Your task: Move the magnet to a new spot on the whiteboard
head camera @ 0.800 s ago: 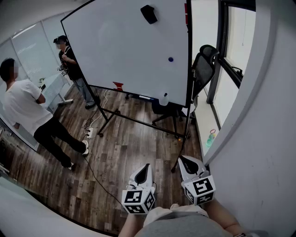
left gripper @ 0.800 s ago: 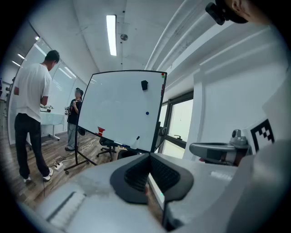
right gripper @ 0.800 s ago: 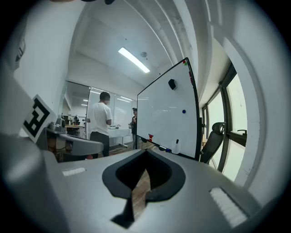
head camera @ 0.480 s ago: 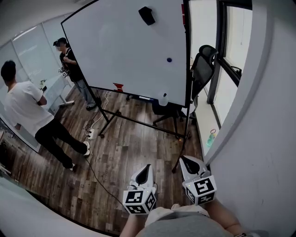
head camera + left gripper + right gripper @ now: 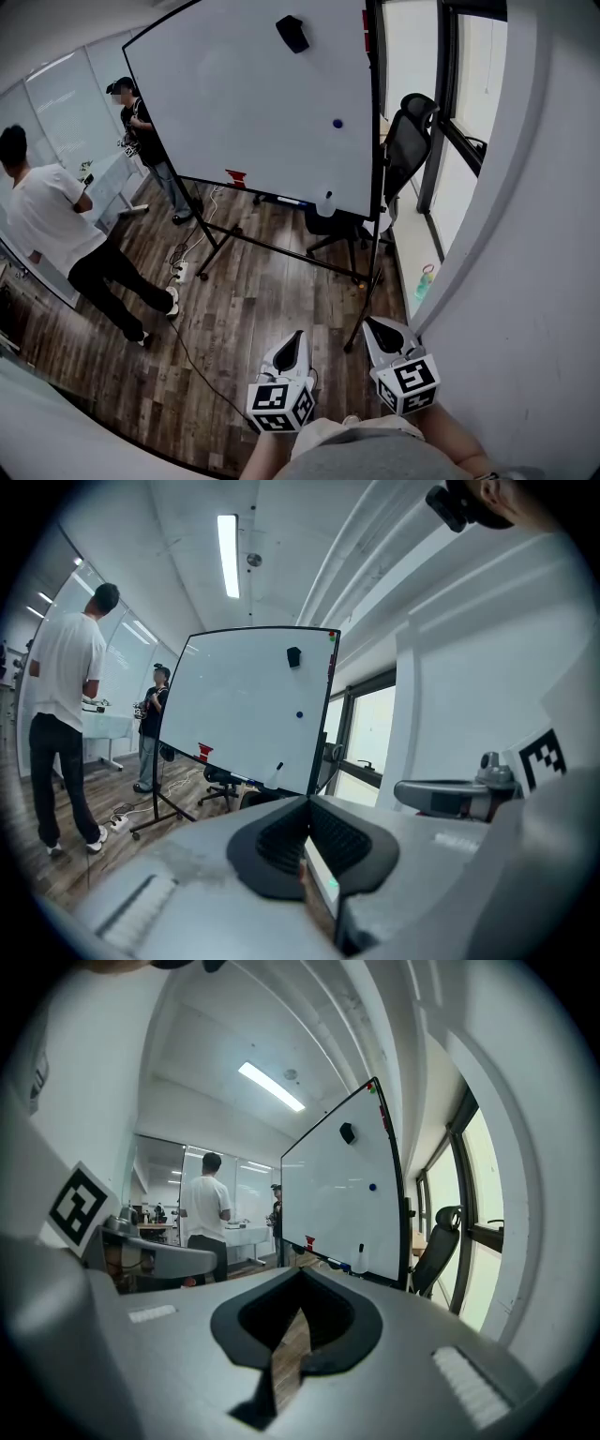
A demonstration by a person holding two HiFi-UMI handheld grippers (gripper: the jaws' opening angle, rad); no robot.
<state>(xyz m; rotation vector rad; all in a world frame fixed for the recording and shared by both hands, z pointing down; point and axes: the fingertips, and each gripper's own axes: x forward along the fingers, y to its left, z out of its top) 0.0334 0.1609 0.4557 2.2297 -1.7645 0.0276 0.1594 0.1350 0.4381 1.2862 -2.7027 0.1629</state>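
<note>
A small blue magnet (image 5: 337, 123) sticks to the right part of the whiteboard (image 5: 244, 103), which stands on a wheeled frame across the wooden floor. The magnet (image 5: 299, 715) also shows small and far off in the left gripper view, and in the right gripper view, the magnet (image 5: 372, 1187) sits right of the board's middle. My left gripper (image 5: 297, 336) and right gripper (image 5: 368, 322) hang low, close to my body, side by side and far from the board. Both are shut with nothing held.
A black eraser (image 5: 292, 33) sits high on the board; a red object (image 5: 237, 177) and a spray bottle (image 5: 326, 204) rest on its tray. An office chair (image 5: 410, 141) stands right of the board by the window. Two people (image 5: 56, 225) stand left. A power strip (image 5: 180, 270) and cable lie on the floor.
The whiteboard has shifted slightly left and up in the head view. Both grippers stay low and shut, nearly still.
</note>
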